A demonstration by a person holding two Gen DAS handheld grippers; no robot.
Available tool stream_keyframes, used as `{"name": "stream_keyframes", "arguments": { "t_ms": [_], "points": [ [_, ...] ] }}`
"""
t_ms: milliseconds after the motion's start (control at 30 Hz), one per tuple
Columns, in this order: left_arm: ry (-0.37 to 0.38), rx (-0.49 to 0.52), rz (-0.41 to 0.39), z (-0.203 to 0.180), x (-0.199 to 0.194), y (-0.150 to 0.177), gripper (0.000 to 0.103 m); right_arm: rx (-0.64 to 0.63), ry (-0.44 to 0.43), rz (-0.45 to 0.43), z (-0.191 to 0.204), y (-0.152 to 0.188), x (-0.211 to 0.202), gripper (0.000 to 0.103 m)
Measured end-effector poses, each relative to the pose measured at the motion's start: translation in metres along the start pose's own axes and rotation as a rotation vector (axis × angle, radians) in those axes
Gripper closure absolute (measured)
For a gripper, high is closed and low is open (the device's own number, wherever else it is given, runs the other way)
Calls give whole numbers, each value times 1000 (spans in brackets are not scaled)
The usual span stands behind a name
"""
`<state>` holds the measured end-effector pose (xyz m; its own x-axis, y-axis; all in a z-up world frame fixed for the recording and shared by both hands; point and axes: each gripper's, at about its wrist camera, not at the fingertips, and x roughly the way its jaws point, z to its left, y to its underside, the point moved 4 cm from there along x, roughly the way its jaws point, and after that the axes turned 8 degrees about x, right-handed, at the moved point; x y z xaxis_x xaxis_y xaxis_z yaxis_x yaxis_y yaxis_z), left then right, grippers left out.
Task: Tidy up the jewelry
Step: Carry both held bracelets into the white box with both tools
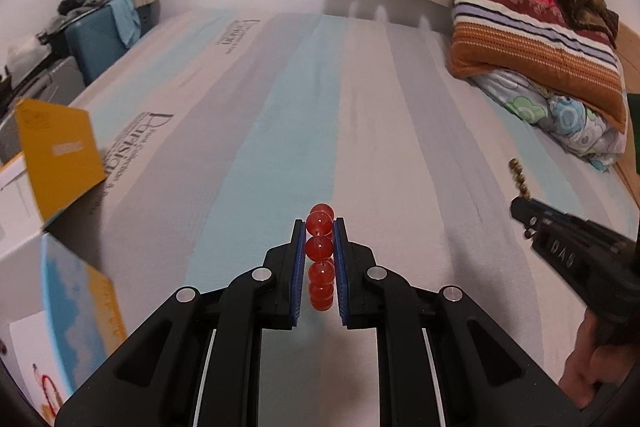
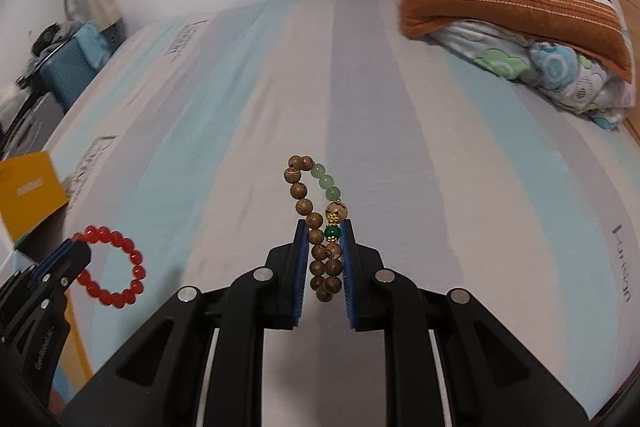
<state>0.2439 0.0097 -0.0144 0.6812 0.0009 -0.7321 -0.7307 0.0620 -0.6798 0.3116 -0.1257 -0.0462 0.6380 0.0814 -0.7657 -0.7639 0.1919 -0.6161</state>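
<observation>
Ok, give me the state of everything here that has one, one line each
left hand-held gripper: shut on the red bead bracelet
red bead bracelet: held in the air above the bed
right hand-held gripper: shut on the wooden bead bracelet
wooden bead bracelet: held, loop sticking out past the fingertips
yellow box: flap open
bed: striped sheet bare ahead

Both tools look alike: the left gripper and the right gripper are matte black plastic, with angular linkage arms pinned by round silver screws. Ribbed blue pads line the insides of the jaws. Raised lettering marks each body's side. A bare hand shows below one.
</observation>
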Motion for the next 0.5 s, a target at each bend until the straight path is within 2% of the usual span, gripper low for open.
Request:
{"name": "stream_keyframes", "arguments": {
  "t_ms": [233, 500],
  "points": [
    [-53, -52, -26, 31, -39, 7, 90, -47, -69, -5, 45, 13, -27, 88],
    [-102, -109, -37, 73, -82, 35, 90, -149, -147, -18, 104, 37, -63, 88]
  ]
}}
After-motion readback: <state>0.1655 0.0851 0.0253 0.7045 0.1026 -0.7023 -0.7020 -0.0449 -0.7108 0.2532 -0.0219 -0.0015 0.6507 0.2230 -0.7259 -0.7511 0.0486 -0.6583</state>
